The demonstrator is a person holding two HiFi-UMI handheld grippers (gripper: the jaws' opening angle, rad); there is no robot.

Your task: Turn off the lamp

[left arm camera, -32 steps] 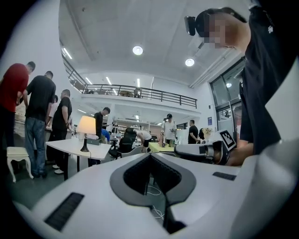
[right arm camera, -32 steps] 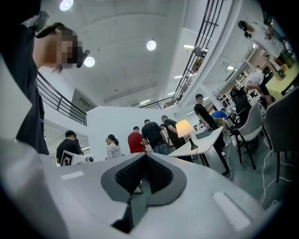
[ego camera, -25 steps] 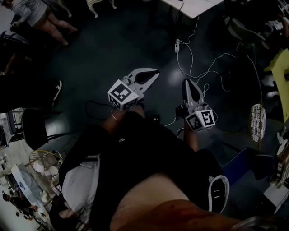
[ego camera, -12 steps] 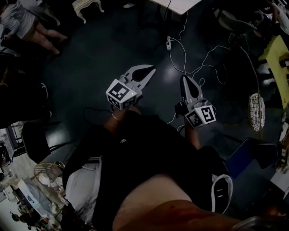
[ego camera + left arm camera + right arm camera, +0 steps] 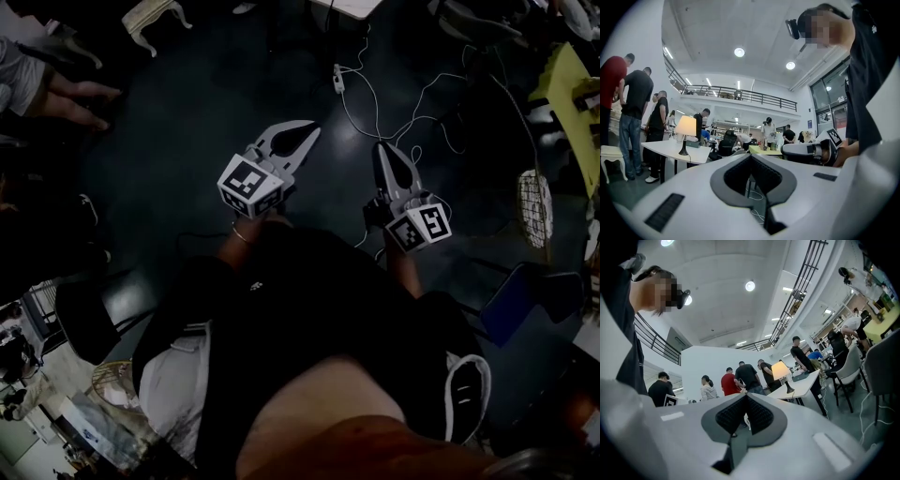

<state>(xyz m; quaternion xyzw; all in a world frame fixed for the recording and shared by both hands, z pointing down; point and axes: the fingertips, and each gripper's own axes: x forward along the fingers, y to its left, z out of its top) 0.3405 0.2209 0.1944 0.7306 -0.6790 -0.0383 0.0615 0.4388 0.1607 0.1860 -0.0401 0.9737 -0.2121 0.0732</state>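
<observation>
Fingers clenched on both: left gripper (image 5: 751, 156) tips meet with nothing between them, right gripper (image 5: 744, 397) same, empty. Both are held side by side in front of the person's black top (image 5: 309, 309), pointing out over the dark floor (image 5: 187, 122). White cables (image 5: 394, 117) and a power strip (image 5: 337, 77) lie on the floor past the tips. Lamp (image 5: 686, 127) is well apart from both grippers, untouched, shade glowing, so it's lit. It stands upright near the edge of a white table (image 5: 665, 151). It sits left of the tips in the left gripper view and right of them in the right gripper view. Black chair (image 5: 725, 143) past the table. Several people stand beside and behind the table, one in a red shirt (image 5: 729, 383). Railed balcony (image 5: 740, 96) and ceiling lights farthest back.
</observation>
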